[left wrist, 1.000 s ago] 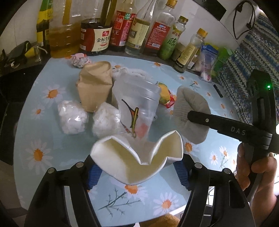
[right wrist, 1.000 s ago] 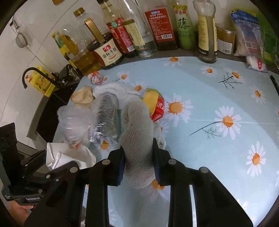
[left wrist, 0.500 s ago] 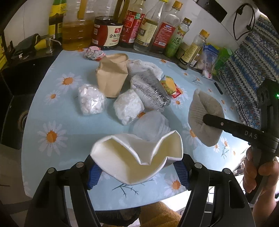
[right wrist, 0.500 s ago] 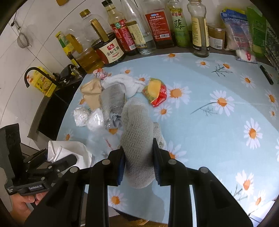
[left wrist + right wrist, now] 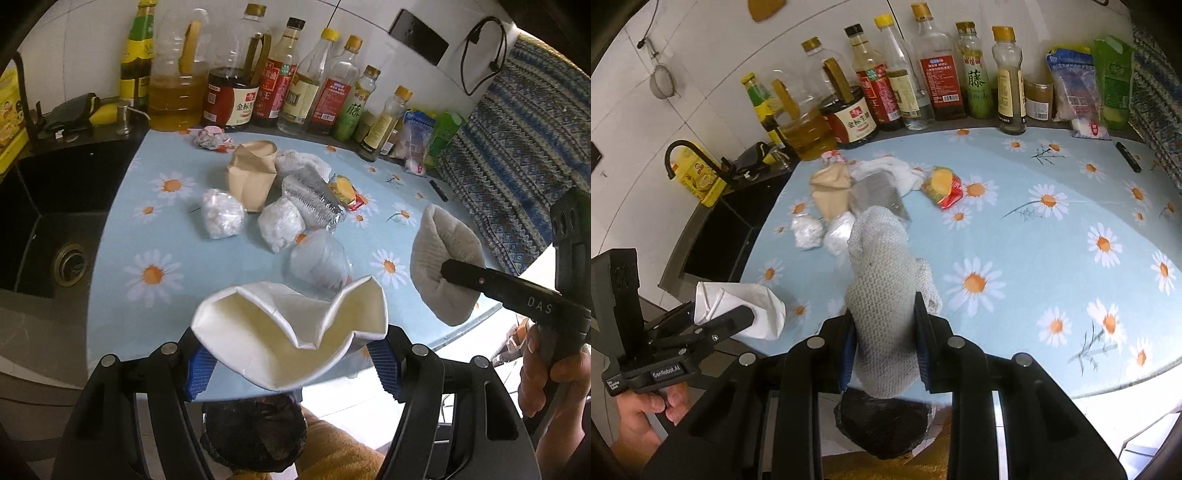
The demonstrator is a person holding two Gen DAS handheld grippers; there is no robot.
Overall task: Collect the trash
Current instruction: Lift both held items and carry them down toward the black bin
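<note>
Both wrist views downward over table (image 5: 110,236)

We see both grippers pulled back and up from the trash pile (image 5: 280,206); table edge (image 5: 229,391) and a black bag (image 5: 255,432) now show below. The clear plastic cup (image 5: 319,264) now lies on the table instead of upright.

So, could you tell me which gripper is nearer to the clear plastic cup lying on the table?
Left. The left gripper is just in front of the clear plastic cup; the right gripper is off to its right.
</note>
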